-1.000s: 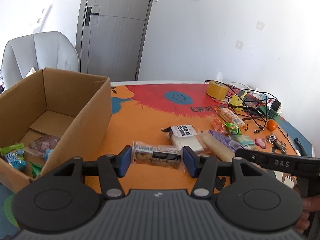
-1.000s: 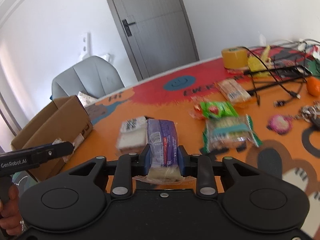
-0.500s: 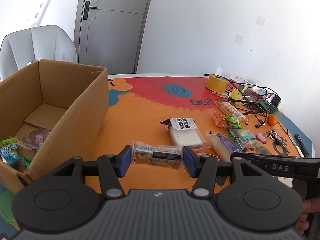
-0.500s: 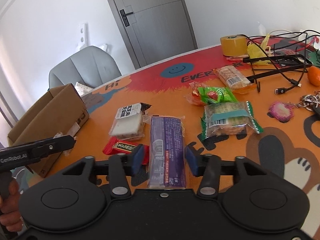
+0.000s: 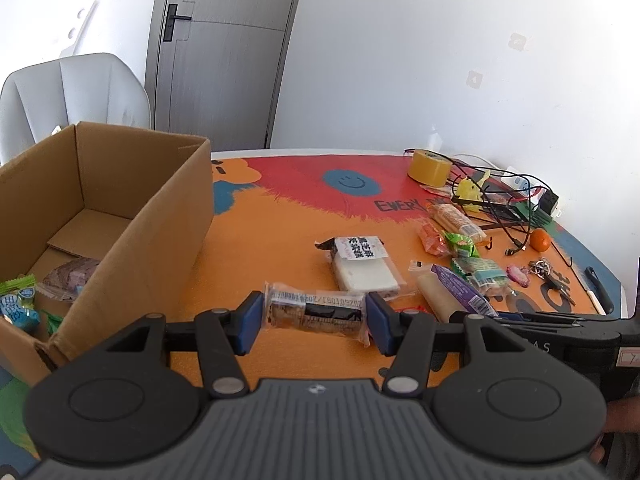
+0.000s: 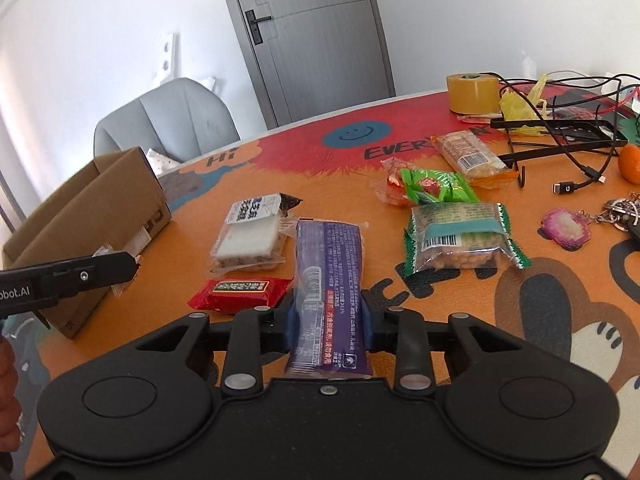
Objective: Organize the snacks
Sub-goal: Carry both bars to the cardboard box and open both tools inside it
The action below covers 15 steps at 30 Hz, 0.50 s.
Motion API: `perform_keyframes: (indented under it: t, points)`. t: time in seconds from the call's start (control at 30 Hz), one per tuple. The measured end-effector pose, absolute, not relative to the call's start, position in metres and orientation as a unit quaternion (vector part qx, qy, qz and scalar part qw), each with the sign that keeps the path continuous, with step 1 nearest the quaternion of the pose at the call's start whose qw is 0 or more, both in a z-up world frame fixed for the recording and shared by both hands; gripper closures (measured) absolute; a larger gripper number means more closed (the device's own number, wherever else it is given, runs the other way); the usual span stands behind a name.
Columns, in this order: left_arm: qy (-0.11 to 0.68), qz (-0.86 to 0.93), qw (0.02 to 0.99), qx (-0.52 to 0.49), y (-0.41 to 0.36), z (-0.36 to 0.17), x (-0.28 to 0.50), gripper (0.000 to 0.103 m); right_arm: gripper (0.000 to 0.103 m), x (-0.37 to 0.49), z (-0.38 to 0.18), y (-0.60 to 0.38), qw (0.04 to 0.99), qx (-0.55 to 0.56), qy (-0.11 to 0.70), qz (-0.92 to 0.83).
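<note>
My left gripper is shut on a clear-wrapped snack bar, held endwise above the orange table, just right of the open cardboard box. The box holds several snacks. My right gripper is shut on the near end of a long purple snack pack. A white rice-cake pack, a red pack, a green-edged peanut pack and a green candy pack lie on the table around it.
A yellow tape roll, black cables, an orange fruit, keys and a pink keychain crowd the table's right side. A grey chair stands behind the box. The left gripper's body reaches in from the left.
My right gripper opened around the purple pack half a second ago and has now shut on it again. My left gripper keeps its hold on the bar and has drifted slightly.
</note>
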<state>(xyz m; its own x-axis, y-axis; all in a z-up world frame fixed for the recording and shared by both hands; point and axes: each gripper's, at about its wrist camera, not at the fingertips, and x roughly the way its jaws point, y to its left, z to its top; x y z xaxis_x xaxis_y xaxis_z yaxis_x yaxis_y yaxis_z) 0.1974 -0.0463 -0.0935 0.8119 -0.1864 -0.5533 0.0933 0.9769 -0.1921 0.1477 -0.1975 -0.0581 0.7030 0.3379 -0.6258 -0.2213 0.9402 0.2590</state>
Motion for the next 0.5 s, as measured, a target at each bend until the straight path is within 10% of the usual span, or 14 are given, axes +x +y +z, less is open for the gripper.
perform_keyframes:
  t: [0.5]
  points:
    - [0.263, -0.069, 0.959, -0.077, -0.043, -0.068, 0.187, 0.049, 0.073, 0.145, -0.025, -0.185, 0.932, 0.086, 0.310, 0.168]
